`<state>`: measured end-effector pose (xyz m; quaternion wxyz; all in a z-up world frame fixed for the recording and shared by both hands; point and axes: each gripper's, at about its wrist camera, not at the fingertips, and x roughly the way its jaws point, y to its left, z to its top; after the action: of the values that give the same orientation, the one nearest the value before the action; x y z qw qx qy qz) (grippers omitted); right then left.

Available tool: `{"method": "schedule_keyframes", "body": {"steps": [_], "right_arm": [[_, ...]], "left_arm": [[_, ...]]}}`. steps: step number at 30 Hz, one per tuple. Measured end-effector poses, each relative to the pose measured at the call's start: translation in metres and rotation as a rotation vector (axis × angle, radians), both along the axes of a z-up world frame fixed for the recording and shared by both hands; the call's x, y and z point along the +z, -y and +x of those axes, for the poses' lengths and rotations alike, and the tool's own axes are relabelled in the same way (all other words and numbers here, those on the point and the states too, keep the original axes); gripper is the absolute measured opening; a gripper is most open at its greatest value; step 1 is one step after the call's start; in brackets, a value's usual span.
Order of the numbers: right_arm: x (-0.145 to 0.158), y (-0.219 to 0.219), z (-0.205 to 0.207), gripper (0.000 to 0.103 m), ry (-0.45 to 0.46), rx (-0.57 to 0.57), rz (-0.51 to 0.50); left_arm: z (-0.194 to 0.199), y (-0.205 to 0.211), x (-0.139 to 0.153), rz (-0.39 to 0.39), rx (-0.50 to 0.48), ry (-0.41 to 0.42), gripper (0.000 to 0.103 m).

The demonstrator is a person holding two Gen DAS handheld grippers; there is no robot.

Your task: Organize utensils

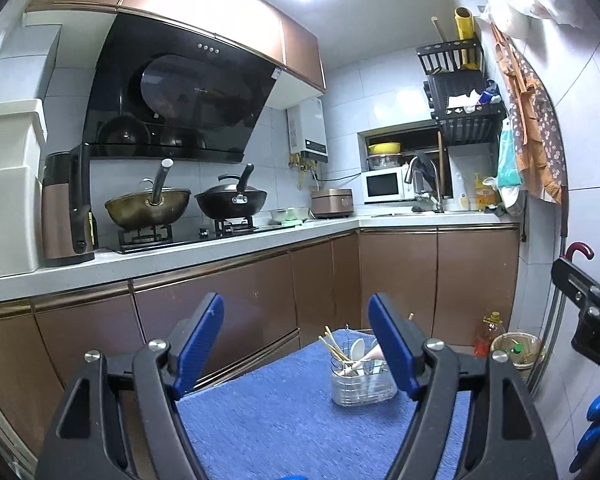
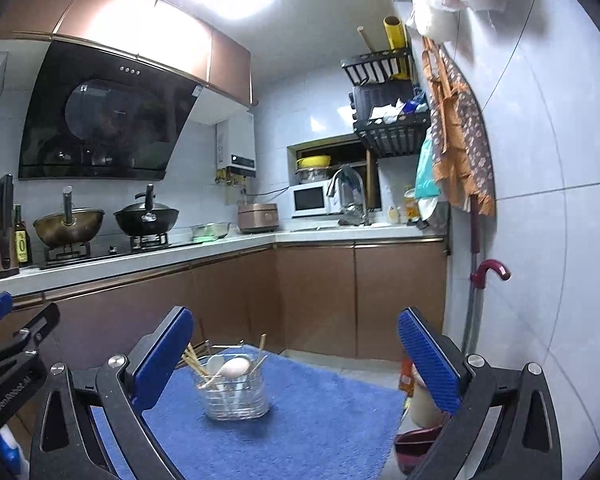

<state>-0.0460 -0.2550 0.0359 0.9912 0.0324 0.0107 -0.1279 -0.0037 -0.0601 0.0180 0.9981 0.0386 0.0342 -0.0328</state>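
Observation:
A clear utensil holder stands on a blue fuzzy mat. It holds wooden chopsticks, white spoons and other utensils. My left gripper is open with nothing between its blue pads; the holder sits ahead of it, partly behind its right finger. My right gripper is open wide and empty, the holder ahead near its left finger. Each gripper shows at the edge of the other's view.
Brown cabinets and a white counter run along the left and back walls, with woks on a stove, a microwave and a sink tap. On the floor by the right wall stand a small bin and an oil bottle.

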Motion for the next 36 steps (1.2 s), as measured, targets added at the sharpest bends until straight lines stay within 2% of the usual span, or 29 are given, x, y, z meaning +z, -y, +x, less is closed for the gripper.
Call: {"method": "schedule_keyframes", "body": {"steps": [10, 36], "right_arm": [[-0.003, 0.003, 0.005, 0.103, -0.008, -0.042, -0.017], [-0.01, 0.004, 0.017, 0.103, -0.049, -0.05, -0.018]], "left_arm": [[0.001, -0.006, -0.003, -0.01, 0.011, 0.0, 0.073], [0.015, 0.001, -0.008, -0.012, 0.021, -0.035, 0.073]]}}
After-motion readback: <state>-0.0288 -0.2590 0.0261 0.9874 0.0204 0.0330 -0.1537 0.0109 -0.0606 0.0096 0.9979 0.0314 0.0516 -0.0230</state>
